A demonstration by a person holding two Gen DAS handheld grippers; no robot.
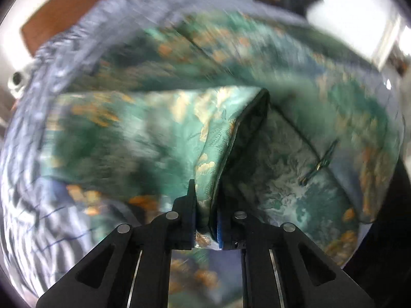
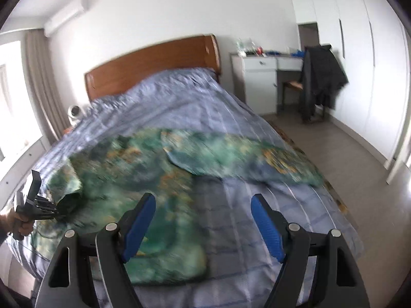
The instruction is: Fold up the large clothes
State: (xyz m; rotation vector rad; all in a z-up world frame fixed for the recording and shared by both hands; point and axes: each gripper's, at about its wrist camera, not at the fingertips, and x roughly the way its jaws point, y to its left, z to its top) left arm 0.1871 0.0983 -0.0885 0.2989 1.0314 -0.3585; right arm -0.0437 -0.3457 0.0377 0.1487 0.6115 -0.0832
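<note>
While the bed (image 2: 231,107) w/ its blue striped cover carries it, the green-and-orange patterned garment (image 2: 159,169) lies spread across the middle. Left hand-held gripper (image 1: 206,220) is clamped tight on a fabric fold; right hand-held gripper (image 2: 203,220) hovers above, wide open, holding nothing.

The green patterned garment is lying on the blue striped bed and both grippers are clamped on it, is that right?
Not quite. Only the left gripper is shut on the green patterned garment, its jaws pinching a fold, as the left wrist view shows. In the right wrist view the right gripper has its jaws wide apart and holds nothing. The garment does lie on the blue striped bed.
</note>
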